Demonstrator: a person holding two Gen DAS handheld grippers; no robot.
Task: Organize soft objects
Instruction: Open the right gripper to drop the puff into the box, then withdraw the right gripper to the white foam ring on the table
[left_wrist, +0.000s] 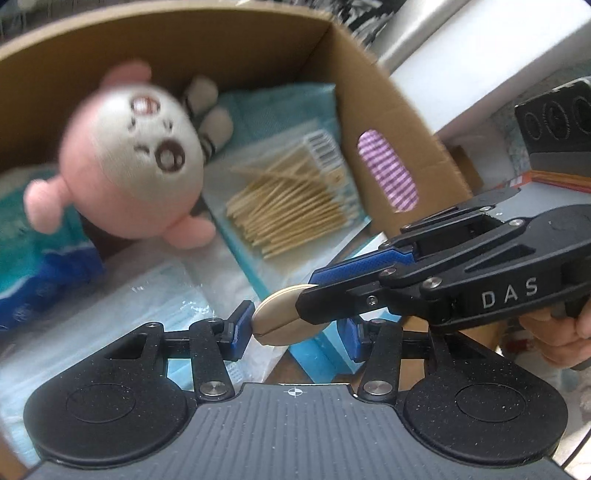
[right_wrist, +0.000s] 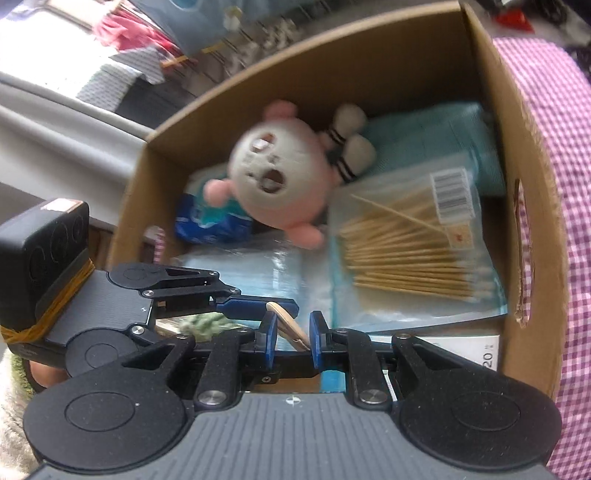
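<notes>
A beige round puff (left_wrist: 275, 319), made of two flat layers, hangs over the open cardboard box (left_wrist: 373, 122). My left gripper (left_wrist: 295, 334) holds the puff across its width; the far pad is hidden behind the other tool. My right gripper (left_wrist: 306, 291) comes in from the right and is shut on the puff's flat faces. In the right wrist view the puff (right_wrist: 290, 325) shows edge-on between the right gripper (right_wrist: 291, 332) pads. The left gripper's blue finger (right_wrist: 255, 306) lies at the puff's upper end. A pink plush (left_wrist: 129, 162) with a white face lies inside the box.
Inside the box (right_wrist: 517, 155) lie a bag of wooden swabs (right_wrist: 413, 254), a striped plush (right_wrist: 351, 147), a blue packet (right_wrist: 207, 221) and a clear pack of masks (right_wrist: 251, 269). Pink checked cloth (right_wrist: 561, 184) lies right of the box. A hand (left_wrist: 561, 339) grips the right tool.
</notes>
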